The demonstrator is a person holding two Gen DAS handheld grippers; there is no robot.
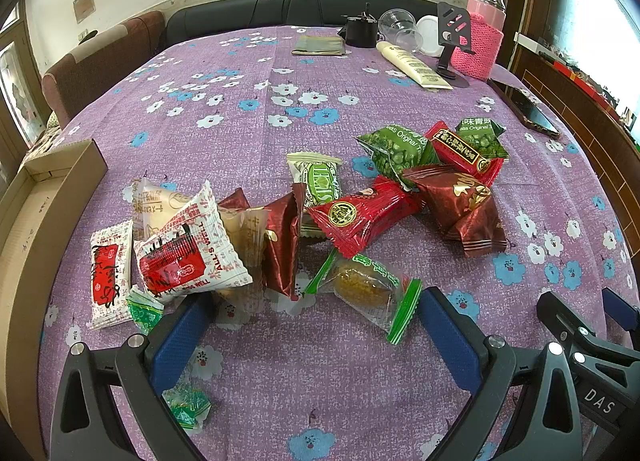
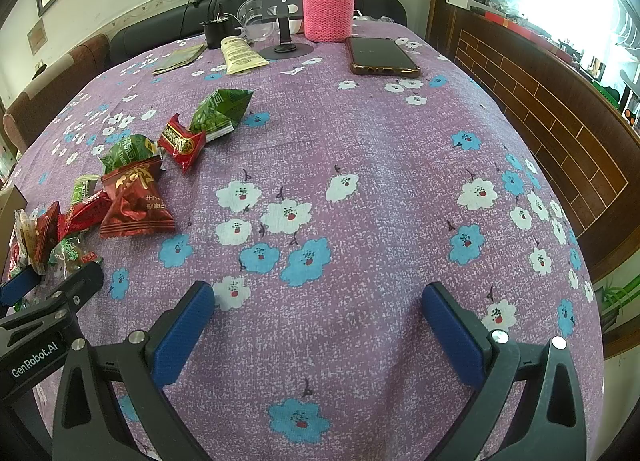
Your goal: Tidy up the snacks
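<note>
Left wrist view: the left claw [image 1: 312, 325] hovers low over the bench [image 1: 248, 133], released, its ribbed blue pads spread wide with nothing between them. Just ahead of the pads lies a clear crinkly packet with green striped ends [image 1: 366, 287] holding a brown lump. Beyond it the snacks [image 1: 304, 217] sprawl in a loose heap across the middle of the purple flowered cloth: glossy dark red foil pouches, bright red pillow packs, green pea bags, and white paper-look packets printed in red. A brown cardboard box [image 1: 24, 237] sits at the left edge, beside the white packets. Part of the right claw's black frame shows at lower right.

Right wrist view: the right claw [image 2: 318, 313] is also released, pads wide apart over bare cloth, well clear of the heap at far left. A dark phone [image 2: 382, 55] lies flat near a pink knitted bottle sleeve [image 2: 328, 11].
</note>
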